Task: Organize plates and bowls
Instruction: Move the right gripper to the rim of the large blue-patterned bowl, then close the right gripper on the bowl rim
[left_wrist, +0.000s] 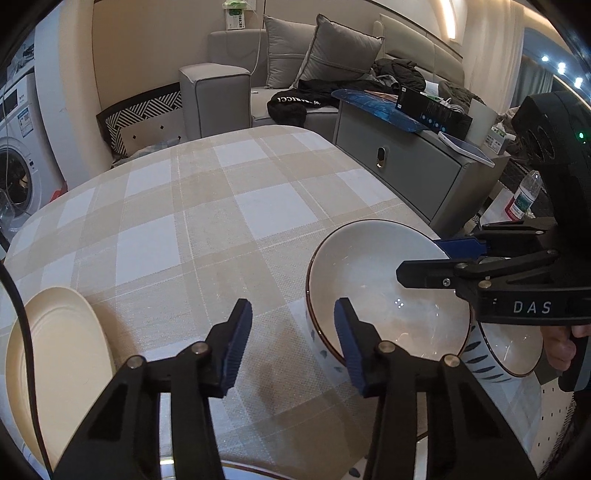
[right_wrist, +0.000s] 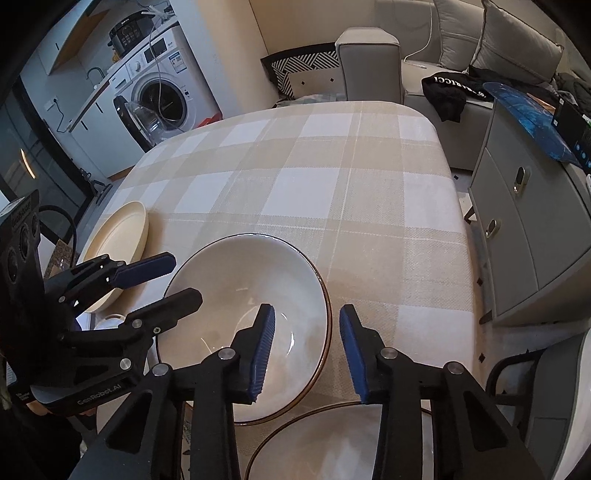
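Your second bowl (left_wrist: 513, 350) sits half hidden behind the right gripper (left_wrist: 428, 258); a third rim (right_wrist: 332, 443) is cut off at the frame bottom. Left gripper (left_wrist: 293, 343) straddles the near-left rim of the big bowl (left_wrist: 384, 288), jaws part open, one pad (left_wrist: 347, 343) inside, the other outside; contact with the rim is unclear. Right gripper likewise straddles the opposite rim, part open, touch unclear. Plate (left_wrist: 59, 354) lies left, apart, on the checked table (left_wrist: 221, 206).
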